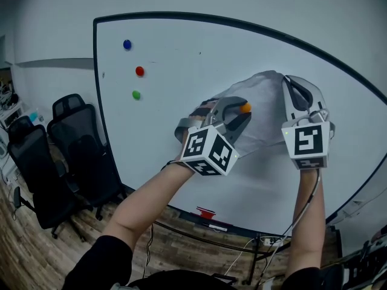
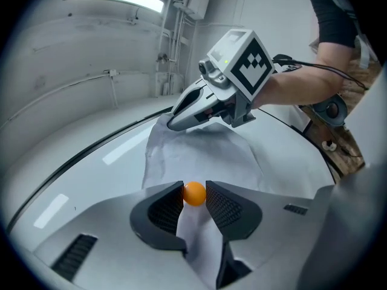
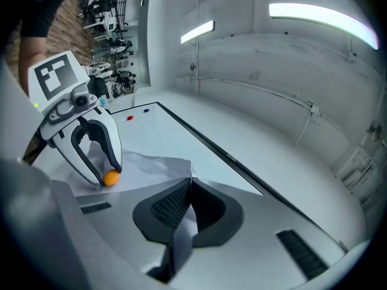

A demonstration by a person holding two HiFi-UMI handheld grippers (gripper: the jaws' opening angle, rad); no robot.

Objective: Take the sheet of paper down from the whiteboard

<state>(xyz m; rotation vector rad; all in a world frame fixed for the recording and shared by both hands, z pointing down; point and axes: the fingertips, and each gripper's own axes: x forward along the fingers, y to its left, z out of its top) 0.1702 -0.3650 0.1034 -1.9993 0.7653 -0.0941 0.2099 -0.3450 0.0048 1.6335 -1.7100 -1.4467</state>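
Your left tool [image 1: 240,112] covers much of the sheet of paper [image 1: 266,101] in the head view, so the sheet's lower left edge is hidden behind the tool and its marker cube. The paper's top edge disappears between the jaws of your right tool [image 3: 187,189], which are closed together and pinch it. How much paper lies inside them cannot be seen.

Your left tool's jaws grip a small orange magnet [image 2: 194,194] by its sides, and the magnet sits on the sheet. The crumpled paper lies against the whiteboard [image 1: 181,59] and stretches from the left tool up to the right one.

A blue magnet [image 1: 127,44], a red magnet [image 1: 139,71] and a green magnet [image 1: 136,94] sit well to the left of your left tool. Below both tools a small red object [image 1: 206,213] rests on the board's ledge, too small to identify. The frame cuts off the board's right side.

Black office chairs [image 1: 78,144] stand on a wood-patterned floor [image 1: 24,258] far left, against a pale wall [image 1: 48,17].
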